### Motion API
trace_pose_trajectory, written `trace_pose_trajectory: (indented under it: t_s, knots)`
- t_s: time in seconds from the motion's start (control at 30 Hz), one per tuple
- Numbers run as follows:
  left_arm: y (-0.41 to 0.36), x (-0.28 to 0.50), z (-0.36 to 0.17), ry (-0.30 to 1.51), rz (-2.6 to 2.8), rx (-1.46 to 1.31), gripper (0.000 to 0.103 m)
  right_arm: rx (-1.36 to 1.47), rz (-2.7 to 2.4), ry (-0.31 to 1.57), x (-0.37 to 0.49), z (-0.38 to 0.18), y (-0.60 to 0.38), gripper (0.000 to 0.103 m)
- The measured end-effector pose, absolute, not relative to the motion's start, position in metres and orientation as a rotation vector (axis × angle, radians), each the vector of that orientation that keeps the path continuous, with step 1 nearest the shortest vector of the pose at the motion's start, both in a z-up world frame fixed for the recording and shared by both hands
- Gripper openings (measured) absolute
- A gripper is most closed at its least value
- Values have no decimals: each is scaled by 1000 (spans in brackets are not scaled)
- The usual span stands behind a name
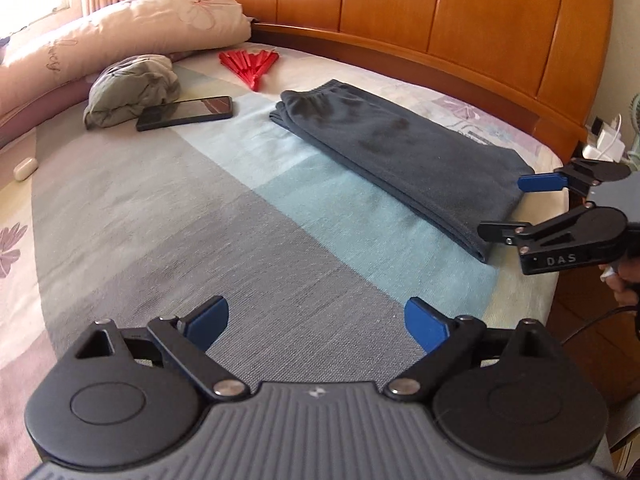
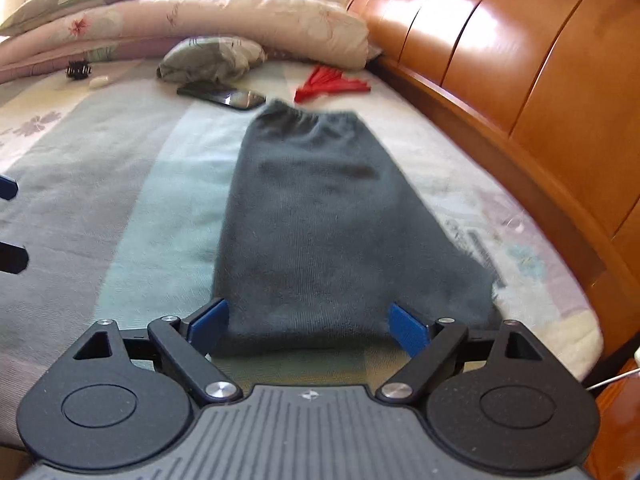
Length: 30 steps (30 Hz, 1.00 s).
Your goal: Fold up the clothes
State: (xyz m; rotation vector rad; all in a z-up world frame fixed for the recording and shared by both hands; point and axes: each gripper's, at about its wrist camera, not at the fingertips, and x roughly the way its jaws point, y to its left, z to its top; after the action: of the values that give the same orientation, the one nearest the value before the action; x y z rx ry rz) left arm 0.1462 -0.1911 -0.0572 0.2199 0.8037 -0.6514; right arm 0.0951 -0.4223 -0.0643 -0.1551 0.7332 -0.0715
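The dark grey trousers (image 2: 320, 216) are lying flat on the bed (image 1: 168, 216), already doubled lengthwise into a long narrow strip, waistband end toward the phone (image 1: 185, 112) and the hem end right at the bed's near edge. The right gripper (image 2: 308, 322) sits at that hem end with its jaws spread wide, one on each side of the cloth, not pinching anything. The left gripper (image 1: 316, 322) hangs over bare bedspread well to the side, jaws also spread and holding nothing.

What could go wrong, as I see it: the strip has several layers stacked (you can see the edges in the left view), so a grab at the hem could easily catch only the top layer and peel the stack apart. That end is also close to the mattress edge, so a sloppy drag could pull it off the side. And if the strip gets flipped toward the waistband, it could land on the phone or the red fan (image 1: 250, 66), which are just beyond it.

Containers: honestly none in view, just loose stuff like the crumpled olive garment (image 1: 132, 88) by the pillows (image 1: 120, 28)
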Motion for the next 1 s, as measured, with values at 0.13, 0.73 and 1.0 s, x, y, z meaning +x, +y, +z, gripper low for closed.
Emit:
trace_pose_trajectory:
  t_s: [0.13,0.73,1.0]
  knots:
    - [-185,150,-61,812,-642,182,95,-95,-13,754,102,-67,-416,92]
    - [-155,145,-41,818,-557,99,95,85,8,808,111,-63,-413,97]
    - [-144,130,-29,794,-526,108,95,148,0,753,135,-53,-433,98]
